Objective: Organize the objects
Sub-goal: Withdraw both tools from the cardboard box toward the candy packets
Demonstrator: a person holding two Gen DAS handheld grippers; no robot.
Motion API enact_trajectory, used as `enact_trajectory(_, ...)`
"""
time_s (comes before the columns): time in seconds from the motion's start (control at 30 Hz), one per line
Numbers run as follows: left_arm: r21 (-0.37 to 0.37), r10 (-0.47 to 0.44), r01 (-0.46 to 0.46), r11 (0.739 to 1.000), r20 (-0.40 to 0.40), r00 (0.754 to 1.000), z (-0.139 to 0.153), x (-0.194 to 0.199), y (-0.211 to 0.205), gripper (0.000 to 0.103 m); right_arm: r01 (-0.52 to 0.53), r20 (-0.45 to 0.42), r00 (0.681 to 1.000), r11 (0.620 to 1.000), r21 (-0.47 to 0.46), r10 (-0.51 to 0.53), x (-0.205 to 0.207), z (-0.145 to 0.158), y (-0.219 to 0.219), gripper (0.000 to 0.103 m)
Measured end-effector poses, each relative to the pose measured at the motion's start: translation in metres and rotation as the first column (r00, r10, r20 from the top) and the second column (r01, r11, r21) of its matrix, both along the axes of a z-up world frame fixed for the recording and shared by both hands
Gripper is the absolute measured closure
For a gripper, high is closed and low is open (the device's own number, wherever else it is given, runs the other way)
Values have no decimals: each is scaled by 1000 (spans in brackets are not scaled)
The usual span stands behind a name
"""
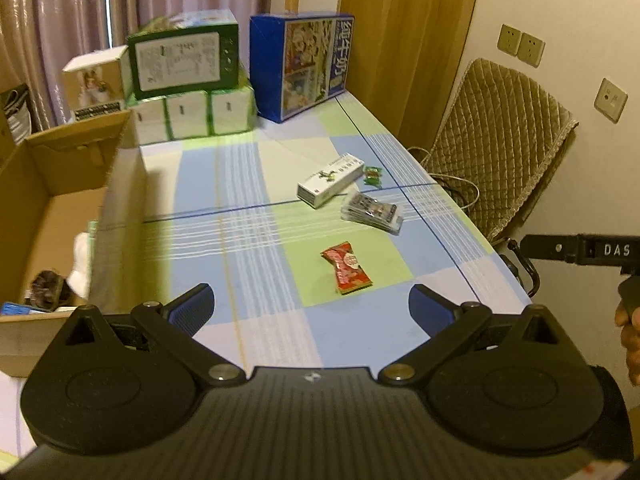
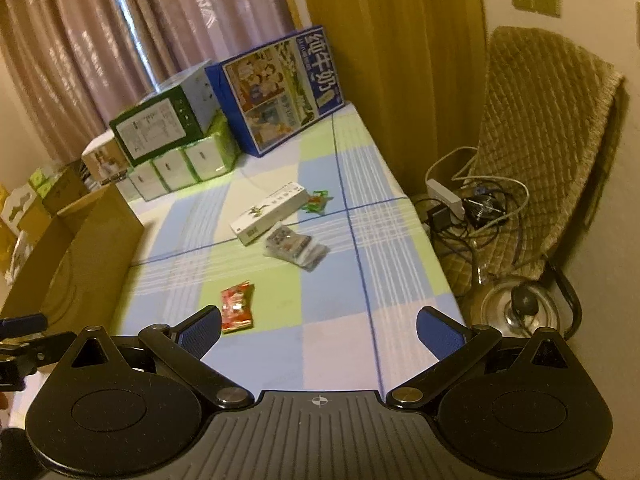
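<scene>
Both grippers, left gripper (image 1: pixel 311 304) and right gripper (image 2: pixel 319 326), spread and empty. Red snack packet (image 1: pixel 347 267) nearest; cardboard box (image 1: pixel 60 204) left, apparently the destination. Next: reach, pinch packet.

A red snack packet (image 1: pixel 346 267) lies flat on a green square of the checked bench cloth, nearest the camera. Farther back, a clear-wrapped packet (image 1: pixel 372 212) lies flat. Just behind it, a long white carton (image 1: pixel 330 179) lies on its side at an angle. A small green-wrapped candy (image 1: pixel 373 176) sits just beside the carton's far end.
</scene>
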State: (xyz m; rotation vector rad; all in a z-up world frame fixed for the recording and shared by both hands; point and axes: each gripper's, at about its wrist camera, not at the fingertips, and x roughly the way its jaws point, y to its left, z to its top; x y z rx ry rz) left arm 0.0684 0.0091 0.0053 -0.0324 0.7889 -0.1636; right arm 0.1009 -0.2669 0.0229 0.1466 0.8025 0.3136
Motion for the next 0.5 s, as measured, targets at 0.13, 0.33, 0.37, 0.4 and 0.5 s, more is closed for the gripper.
enact_trajectory(0.13, 8, -2, 2, 1000, -15, 1000, -20, 17, -13, 1, -110, 22, 993, 992, -59, 112, 18, -7, 3, 2)
enact_trajectory(0.33, 23, 0, 0, 1000, -20, 1000, -47, 47, -32, 5, -233, 46, 969, 964, -127, 241, 46, -29, 12, 2)
enact_trajectory(0.37, 20, 2, -1, 1000, -20, 1000, -51, 52, -35, 5, -252, 51, 964, 959, -127, 260, 52, -33, 13, 2)
enact_trajectory(0.4, 18, 2, -2, 1000, -18, 1000, -56, 56, -37, 9, -265, 52, 961, 955, -130, 273, 57, -38, 14, 2)
enact_trajectory(0.5, 13, 7, -7, 1000, -22, 1000, -71, 71, -45, 14, -293, 51, 951, 944, -151, 304, 74, -53, 19, 8)
